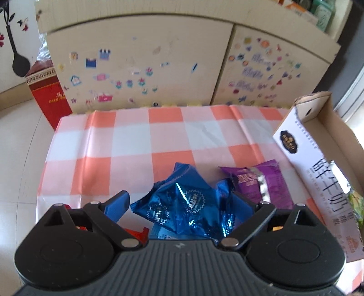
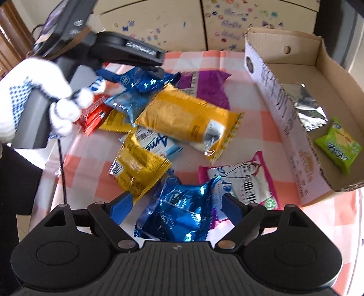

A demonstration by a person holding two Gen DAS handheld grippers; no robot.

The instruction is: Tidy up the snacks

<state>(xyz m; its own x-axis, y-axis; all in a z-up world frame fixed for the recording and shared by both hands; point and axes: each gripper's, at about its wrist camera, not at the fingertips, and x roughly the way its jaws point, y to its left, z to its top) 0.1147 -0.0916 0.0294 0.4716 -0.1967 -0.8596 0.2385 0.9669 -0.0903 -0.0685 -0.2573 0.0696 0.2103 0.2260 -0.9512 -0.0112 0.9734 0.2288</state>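
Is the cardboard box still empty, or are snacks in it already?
Not empty. The right wrist view shows the cardboard box holding a green packet and a silver packet; the rest of its floor is bare.

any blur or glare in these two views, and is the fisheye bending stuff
Left wrist view: sharp near centre, glints on the blue packet, cabinet top edge bowed by the fisheye. Right wrist view: gloved hand and yellow packet look motion-smeared; the cardboard box walls curve.

left wrist: low, close, facing cabinet [image 1: 136, 68] | right wrist: higher | shared: box [image 2: 284, 109]
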